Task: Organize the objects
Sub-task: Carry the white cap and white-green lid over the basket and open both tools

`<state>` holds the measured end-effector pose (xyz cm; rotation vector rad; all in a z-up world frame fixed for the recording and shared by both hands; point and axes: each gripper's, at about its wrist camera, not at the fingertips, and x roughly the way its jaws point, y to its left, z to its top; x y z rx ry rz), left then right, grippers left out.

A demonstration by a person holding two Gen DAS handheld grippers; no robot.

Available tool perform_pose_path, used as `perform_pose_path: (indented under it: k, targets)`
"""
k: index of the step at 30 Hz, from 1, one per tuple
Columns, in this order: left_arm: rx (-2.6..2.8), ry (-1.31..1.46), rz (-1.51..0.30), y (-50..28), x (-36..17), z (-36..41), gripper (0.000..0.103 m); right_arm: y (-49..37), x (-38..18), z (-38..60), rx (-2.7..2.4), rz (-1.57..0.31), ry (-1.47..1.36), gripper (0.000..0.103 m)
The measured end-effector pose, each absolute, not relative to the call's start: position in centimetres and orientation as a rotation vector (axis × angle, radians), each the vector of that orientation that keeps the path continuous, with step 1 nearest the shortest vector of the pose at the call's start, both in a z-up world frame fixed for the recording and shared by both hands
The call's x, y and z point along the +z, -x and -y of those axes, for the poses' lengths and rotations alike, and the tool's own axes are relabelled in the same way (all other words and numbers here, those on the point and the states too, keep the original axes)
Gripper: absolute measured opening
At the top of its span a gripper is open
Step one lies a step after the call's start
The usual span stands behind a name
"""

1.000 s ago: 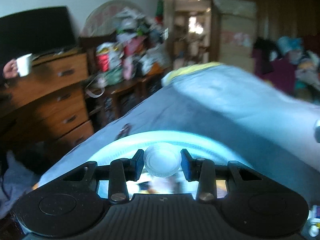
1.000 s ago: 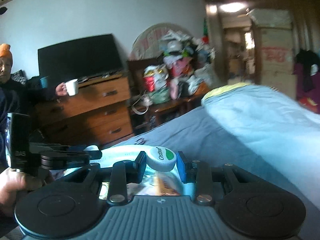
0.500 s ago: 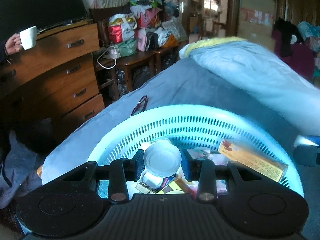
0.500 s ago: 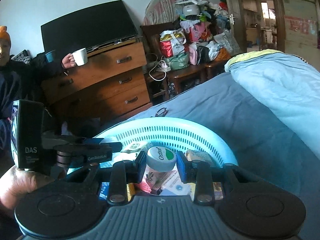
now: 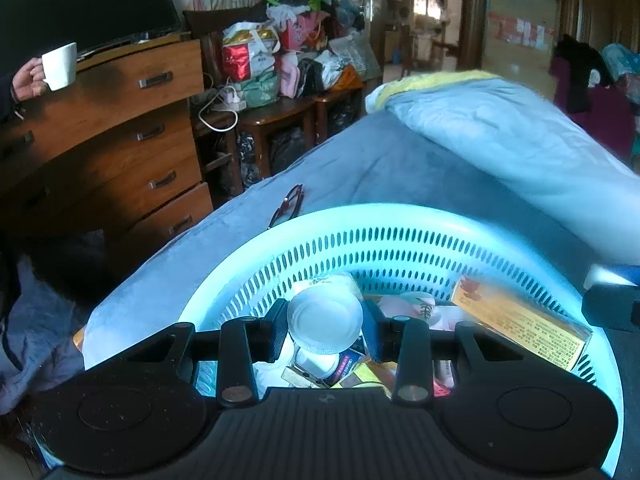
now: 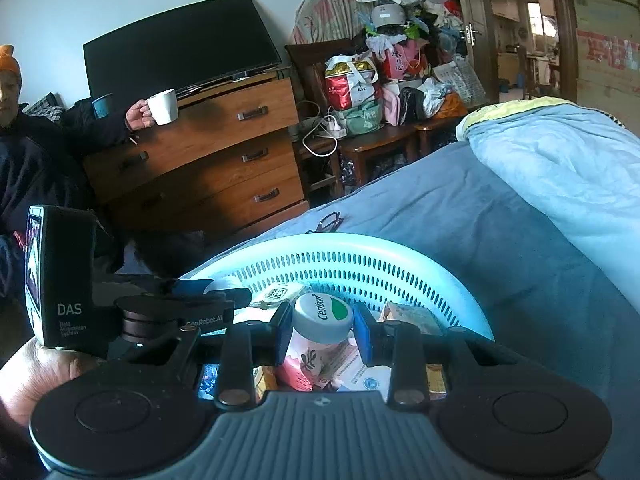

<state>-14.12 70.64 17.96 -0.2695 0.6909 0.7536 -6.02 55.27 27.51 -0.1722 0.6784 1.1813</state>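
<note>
The left tongs (image 5: 325, 330) pinch a white round tub (image 5: 325, 322) by its sides. They hold it over the light blue basket (image 5: 400, 220). The right tongs (image 6: 322, 330) pinch a bottle with a grey and green cap (image 6: 323, 317), and it too is over the basket. The basket has rows of little slots in its wall. It sits on the bed (image 6: 460, 208), near the bed's left edge. Inside it are packets and boxes, and an orange box (image 5: 520, 326) leans against the right side of the wall. A pair of glasses (image 5: 287, 205) lies on the bed just past the basket's far rim, close to the left edge. A folded blue blanket (image 5: 520, 140) lies toward the far right of the bed.
</note>
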Motion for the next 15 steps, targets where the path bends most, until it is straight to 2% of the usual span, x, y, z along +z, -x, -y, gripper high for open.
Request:
perform_pose_path:
  k: [9,11,13,14,15]
  targets:
    - [0.761,0.268,-0.689,14.1,17.8,-70.8,0.040,5.8,27.1,-55.2,1.187,-0.684,0.167,0.035]
    - [0.770,0.266,-0.687,14.0,17.8,-70.8,0.041,5.8,27.2,-55.2,1.186,-0.678,0.171,0.038]
    - [0.785,0.252,-0.669,14.1,17.9,-70.7,0.064,5.9,27.4,-54.8,1.159,-0.633,0.183,0.069]
    - [0.808,0.233,-0.647,14.3,18.1,-70.5,0.092,6.0,27.6,-54.4,1.153,-0.599,0.176,0.096]
    - [0.845,0.203,-0.608,14.5,18.5,-70.1,0.103,6.1,27.9,-53.8,1.148,-0.558,0.162,0.101]
